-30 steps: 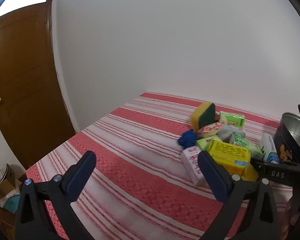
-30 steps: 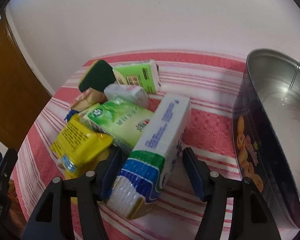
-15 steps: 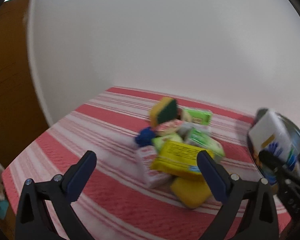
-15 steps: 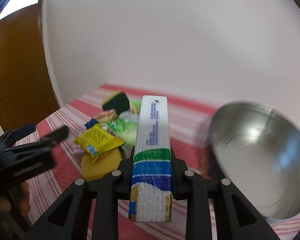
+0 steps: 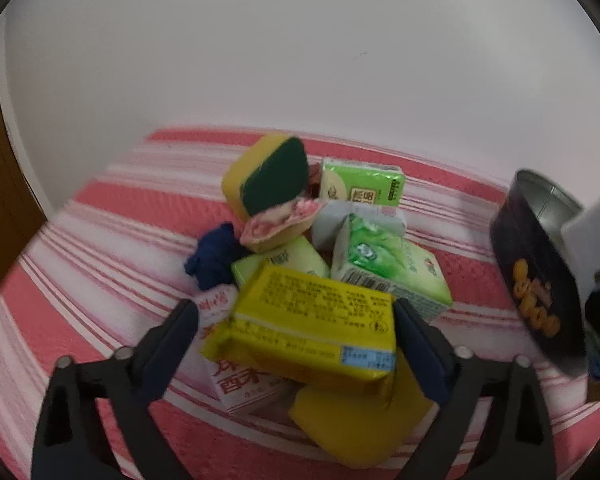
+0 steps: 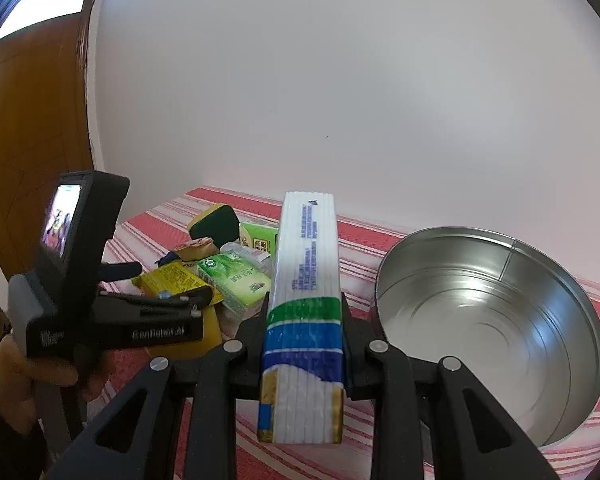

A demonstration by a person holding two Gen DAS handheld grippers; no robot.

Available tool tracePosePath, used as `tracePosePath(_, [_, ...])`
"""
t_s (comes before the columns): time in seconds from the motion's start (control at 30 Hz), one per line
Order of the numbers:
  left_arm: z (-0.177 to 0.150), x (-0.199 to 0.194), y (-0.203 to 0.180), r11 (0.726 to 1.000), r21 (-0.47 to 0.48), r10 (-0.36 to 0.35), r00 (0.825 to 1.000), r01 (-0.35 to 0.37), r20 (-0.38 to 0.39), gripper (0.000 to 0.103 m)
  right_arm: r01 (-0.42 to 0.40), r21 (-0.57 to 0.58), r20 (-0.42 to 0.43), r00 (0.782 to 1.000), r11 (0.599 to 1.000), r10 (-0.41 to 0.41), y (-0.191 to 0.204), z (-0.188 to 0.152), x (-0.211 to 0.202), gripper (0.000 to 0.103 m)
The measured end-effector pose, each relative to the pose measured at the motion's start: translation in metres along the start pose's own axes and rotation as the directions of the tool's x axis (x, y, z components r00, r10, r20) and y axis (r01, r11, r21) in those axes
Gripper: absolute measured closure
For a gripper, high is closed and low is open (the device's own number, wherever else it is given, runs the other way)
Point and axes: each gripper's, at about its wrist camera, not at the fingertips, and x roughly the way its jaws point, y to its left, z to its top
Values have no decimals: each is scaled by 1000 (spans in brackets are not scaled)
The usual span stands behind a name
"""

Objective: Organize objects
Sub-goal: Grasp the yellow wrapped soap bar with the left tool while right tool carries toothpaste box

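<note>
My right gripper (image 6: 305, 320) is shut on a long white box with green and blue bands (image 6: 306, 288) and holds it lifted, just left of the empty round metal tin (image 6: 492, 320). My left gripper (image 5: 296, 328) is open, its fingers on either side of a yellow packet (image 5: 312, 332) on top of the pile. The pile also holds a green-and-yellow sponge (image 5: 268, 176), green tissue packs (image 5: 384, 268), a blue cloth (image 5: 212, 256), a red-and-white box (image 5: 236, 376) and a yellow sponge (image 5: 352, 420). The tin shows at the right of the left wrist view (image 5: 536, 280).
Everything lies on a red-and-white striped cloth (image 5: 100, 248) against a white wall. A brown door (image 6: 32, 120) stands at the left. The left gripper body (image 6: 112, 320) sits close to the left of the held box.
My right gripper closed on the white box and lifted it off the pile toward the tin. My left gripper moved in to straddle the yellow packet.
</note>
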Motion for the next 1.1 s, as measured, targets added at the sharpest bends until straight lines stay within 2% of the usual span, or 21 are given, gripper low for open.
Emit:
tracePosePath(0.03, [-2,-2,1,1000,-16,-7,1000,7,15,15,2,-3,-1,1000,1000,-2,1,0,0,75])
tracePosePath(0.07, [-2,-2,2,1000,-17,-5,1000,5,17,26,3,-4,-3,1000,1000,-3,1,-1,2,75])
tracePosePath(0.1, [-2,-3,1,1000,-15,-3,1000,3,24,29,3,-3,-6,1000,1000,-3,2,-1,3,75])
tracePosePath(0.2, [-4,-5,2,1000,-21,-6,999,7,35,31,-8,9,-13,1000,1000,9,0,-2,5,75])
tracePosePath(0.33, [-3,-14,6,999,-30,25,997,-23,77,31,-23,22,3,1000,1000,23,-2,-2,3,75])
tracePosePath(0.53, [-2,-56,1,998,-45,51,976,-42,212,32,-76,37,82,994,996,72,-1,4,-17,75])
tracePosePath(0.63, [6,-78,-17,999,-22,45,961,-40,274,31,-83,39,123,989,996,78,-3,8,-28,75])
tracePosePath(0.77, [14,-91,-49,999,20,24,950,-32,313,31,-54,52,189,981,997,43,-14,15,-46,75])
tracePosePath(0.9, [23,-94,-87,998,65,-12,946,-10,325,31,-10,99,233,972,995,-13,-44,19,-63,75])
tracePosePath(1.1, [30,-92,-136,992,117,-89,942,54,323,31,93,180,234,963,979,-134,-96,18,-75,75])
